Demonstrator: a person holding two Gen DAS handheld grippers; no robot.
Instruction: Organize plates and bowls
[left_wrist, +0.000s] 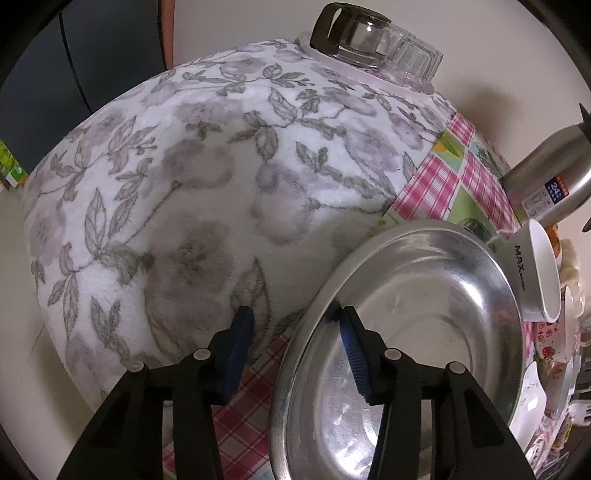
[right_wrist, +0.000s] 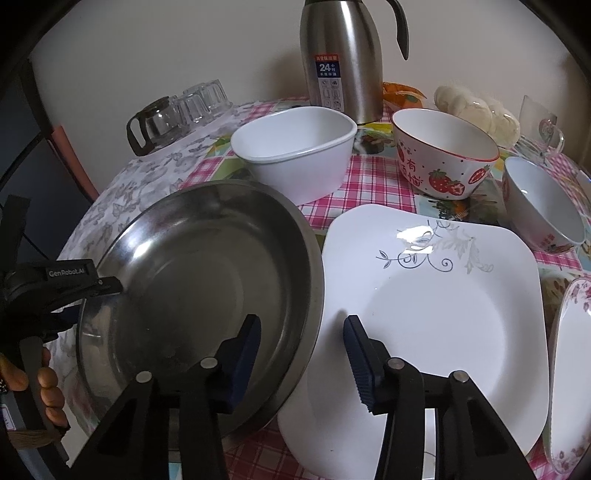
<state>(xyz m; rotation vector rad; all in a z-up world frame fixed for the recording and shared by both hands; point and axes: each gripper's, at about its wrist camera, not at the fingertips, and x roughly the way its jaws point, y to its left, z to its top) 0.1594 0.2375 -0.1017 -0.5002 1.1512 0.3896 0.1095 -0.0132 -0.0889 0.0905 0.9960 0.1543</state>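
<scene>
Both claws (left_wrist: 297, 334) (right_wrist: 303, 343) agape astride steel pan rim (right_wrist: 314, 236)

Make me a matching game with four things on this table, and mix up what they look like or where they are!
Things:
1. steel dish
2. square plate
3. strawberry bowl
4. thermos jug

Clues:
A. red fruit painted on its side
B. tall and silver, standing at the back by the wall
C. white with a grey vine drawing
D. shiny metal, tilted up, left gripper straddling its rim

Pairs: 1-D, 2-C, 3-A, 4-B
</scene>
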